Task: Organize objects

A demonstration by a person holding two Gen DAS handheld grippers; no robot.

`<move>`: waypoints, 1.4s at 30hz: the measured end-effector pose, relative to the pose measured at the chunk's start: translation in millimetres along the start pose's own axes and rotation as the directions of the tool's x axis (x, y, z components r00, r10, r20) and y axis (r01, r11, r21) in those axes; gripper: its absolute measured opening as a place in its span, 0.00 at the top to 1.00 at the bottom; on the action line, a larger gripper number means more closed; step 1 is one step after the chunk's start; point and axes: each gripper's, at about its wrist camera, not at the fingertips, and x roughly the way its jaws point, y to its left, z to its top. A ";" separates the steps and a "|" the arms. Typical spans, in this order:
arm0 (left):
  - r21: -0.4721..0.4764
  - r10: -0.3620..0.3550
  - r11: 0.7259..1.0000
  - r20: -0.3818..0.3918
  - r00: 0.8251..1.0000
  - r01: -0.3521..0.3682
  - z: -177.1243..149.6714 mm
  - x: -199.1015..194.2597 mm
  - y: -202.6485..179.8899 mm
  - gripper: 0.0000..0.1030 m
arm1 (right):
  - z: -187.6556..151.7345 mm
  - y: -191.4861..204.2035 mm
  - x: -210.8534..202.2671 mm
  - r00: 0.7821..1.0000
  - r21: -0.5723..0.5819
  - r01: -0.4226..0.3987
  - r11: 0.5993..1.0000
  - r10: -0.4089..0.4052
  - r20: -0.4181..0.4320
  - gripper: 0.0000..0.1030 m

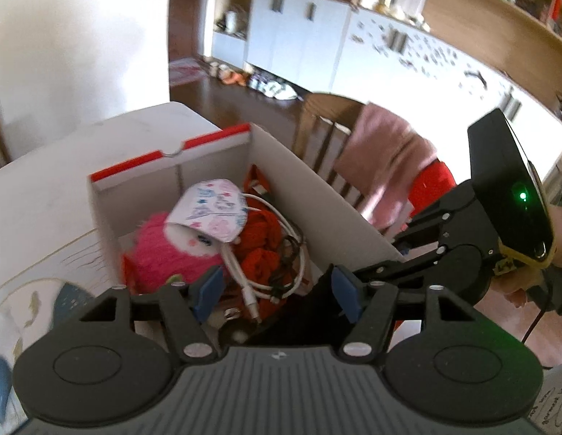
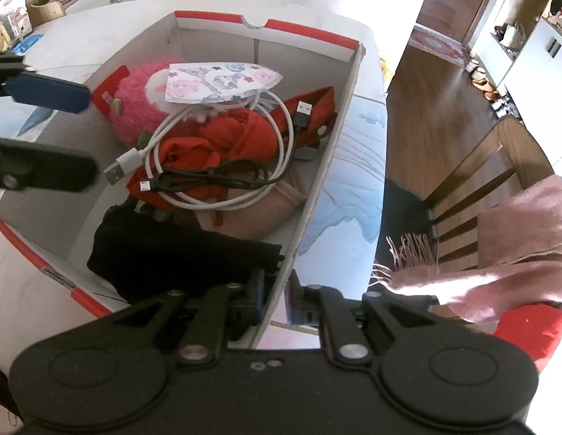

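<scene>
A white cardboard box with red rims [image 1: 215, 137] [image 2: 339, 116] stands on the table. Inside lie a pink plush toy [image 1: 161, 253] [image 2: 132, 108], a printed face mask [image 1: 208, 210] [image 2: 219, 81], red cloth [image 1: 262, 250] [image 2: 237, 134], white and black cables [image 1: 281, 282] [image 2: 222, 177] and a black cloth [image 2: 164, 253]. My left gripper [image 1: 277, 290] is open above the box's near end; it also shows in the right wrist view [image 2: 63, 130]. My right gripper [image 2: 275, 301] straddles the box's right wall [image 2: 317, 195] with jaws close on it; its body shows in the left wrist view [image 1: 462, 253].
The table [image 1: 45, 195] has a printed cover [image 2: 357, 181]. A wooden chair [image 2: 480, 181] [image 1: 328, 134] with a pink scarf [image 2: 516, 246] [image 1: 386, 159] stands beside the table. White cabinets [image 1: 299, 36] and shoes line the far wall over a wood floor [image 2: 433, 101].
</scene>
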 end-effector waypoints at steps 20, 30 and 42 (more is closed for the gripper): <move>-0.088 0.085 0.993 0.100 0.991 -0.076 -46.6 -57.1 20.1 0.16 | -22.8 11.7 -79.5 0.971 0.185 0.006 0.983 -0.050 0.234 0.65; -0.074 0.092 0.994 0.134 0.987 -0.083 -59.7 -83.1 22.4 0.00 | -43.7 44.7 -116.4 0.909 0.229 -0.038 0.973 -0.061 0.412 0.17; -0.057 0.092 0.995 0.206 0.974 -0.082 -74.9 -111.9 15.2 0.00 | -69.1 77.6 -150.3 0.792 0.172 -0.085 0.981 -0.039 0.610 0.01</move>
